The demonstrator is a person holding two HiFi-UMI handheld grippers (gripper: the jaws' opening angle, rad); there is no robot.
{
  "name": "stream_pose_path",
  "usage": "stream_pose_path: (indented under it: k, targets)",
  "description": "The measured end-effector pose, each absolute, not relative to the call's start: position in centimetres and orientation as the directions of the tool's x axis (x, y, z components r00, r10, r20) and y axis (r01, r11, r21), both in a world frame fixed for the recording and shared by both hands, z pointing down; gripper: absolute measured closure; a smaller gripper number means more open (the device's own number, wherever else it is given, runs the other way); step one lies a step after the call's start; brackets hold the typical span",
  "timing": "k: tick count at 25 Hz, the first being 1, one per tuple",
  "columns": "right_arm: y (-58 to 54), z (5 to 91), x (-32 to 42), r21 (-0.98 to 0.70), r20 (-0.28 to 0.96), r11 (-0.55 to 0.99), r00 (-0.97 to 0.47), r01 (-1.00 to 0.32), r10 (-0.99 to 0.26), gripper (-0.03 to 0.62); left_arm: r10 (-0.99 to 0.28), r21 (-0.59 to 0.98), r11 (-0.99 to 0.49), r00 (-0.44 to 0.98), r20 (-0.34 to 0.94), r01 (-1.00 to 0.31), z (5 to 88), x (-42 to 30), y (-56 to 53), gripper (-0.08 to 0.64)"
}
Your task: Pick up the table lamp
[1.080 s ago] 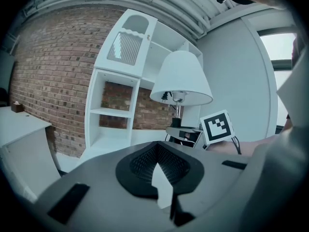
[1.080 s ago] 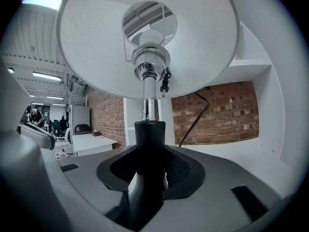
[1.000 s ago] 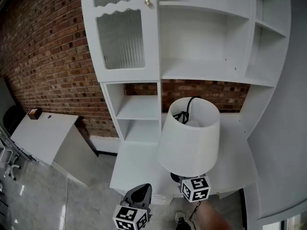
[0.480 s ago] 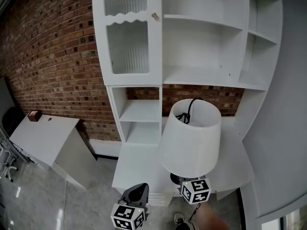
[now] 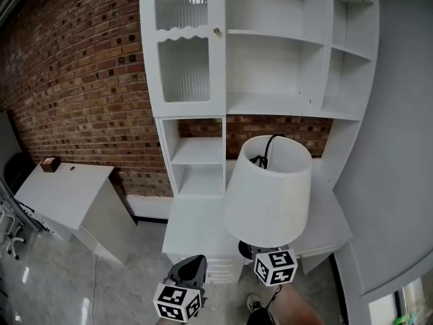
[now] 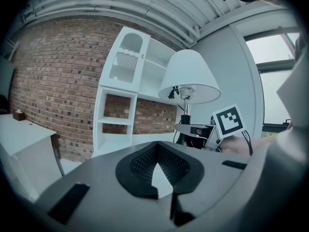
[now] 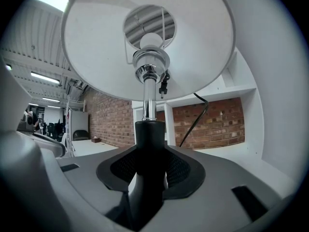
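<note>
Shelves [image 5: 270, 80] recede behind the top-heavy, fragile table lamp [image 5: 267, 191]; right gripper [image 7: 149, 173] clamps its stiff black stem [image 7: 149, 139] low; left gripper [image 6: 158, 177] sits closed, empty.

Head cam steeply down; gripper views level, close-up; shared: lamp [image 5: 267, 195], shelving [image 5: 270, 73].

L gripper [image 6: 159, 170] & R gripper [image 7: 148, 175]: grey moulded shells, black mesh-textured fingers [image 6: 140, 164]. White cubes w/ black square markers bottom centre: L cube [image 5: 179, 302], R cube [image 5: 275, 267].

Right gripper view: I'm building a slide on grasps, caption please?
Right gripper clamped on the table lamp's black stem, seen from beneath its white shade.
</note>
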State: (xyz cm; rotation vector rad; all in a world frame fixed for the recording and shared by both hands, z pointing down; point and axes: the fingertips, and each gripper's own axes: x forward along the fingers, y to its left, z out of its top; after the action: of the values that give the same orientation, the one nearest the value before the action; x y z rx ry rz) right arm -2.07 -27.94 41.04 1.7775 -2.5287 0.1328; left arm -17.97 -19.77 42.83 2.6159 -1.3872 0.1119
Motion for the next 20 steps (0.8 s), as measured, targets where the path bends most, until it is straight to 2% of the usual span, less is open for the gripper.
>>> stream_pose_path:
  k: [10, 20]
  targets:
    - [-20.3, 38.8, 0.6, -0.035, 0.081, 0.337, -0.339, -0.941, -0.937, 0.431, -0.823, 0.122, -0.538, 0.551, 0.137, -0.834, 40.6, -16.1, -14.7, 0.561]
    - [-15.1, 38.1, 7.4, -0.039, 0.084, 0.376, -0.378, -0.926, -0.922, 0.431, -0.856, 0.147, -0.477, 0.496, 0.146, -0.866, 40.5, -10.4, -11.6, 0.561]
